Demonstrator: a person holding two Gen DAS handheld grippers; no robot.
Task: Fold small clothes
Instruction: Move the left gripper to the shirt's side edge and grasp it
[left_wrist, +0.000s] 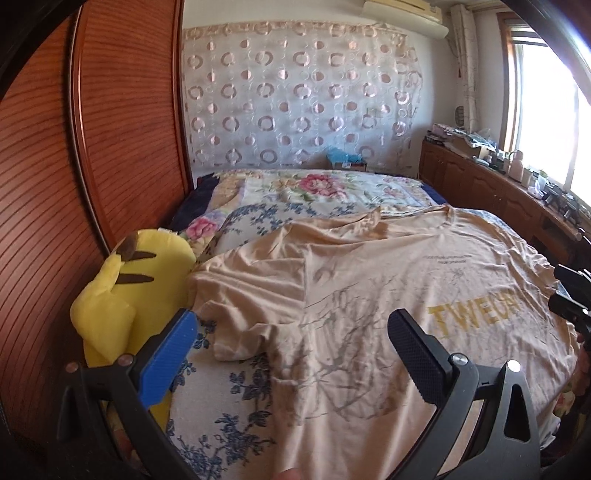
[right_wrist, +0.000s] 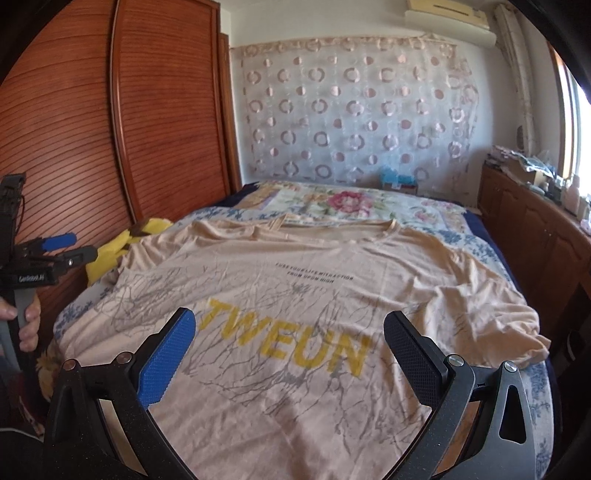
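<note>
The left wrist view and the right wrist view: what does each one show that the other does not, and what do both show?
Only the left wrist view shows the whole yellow plush toy with its dark stripes, and the T-shirt's left sleeve lying rumpled on the blue-flowered sheet.

Only the right wrist view shows the full word TWEUN, the right sleeve, and the hand holding the left gripper.

Both show the beige T-shirt spread face up on the bed, the circle-patterned curtain, and open jaws, including the right gripper.
</note>
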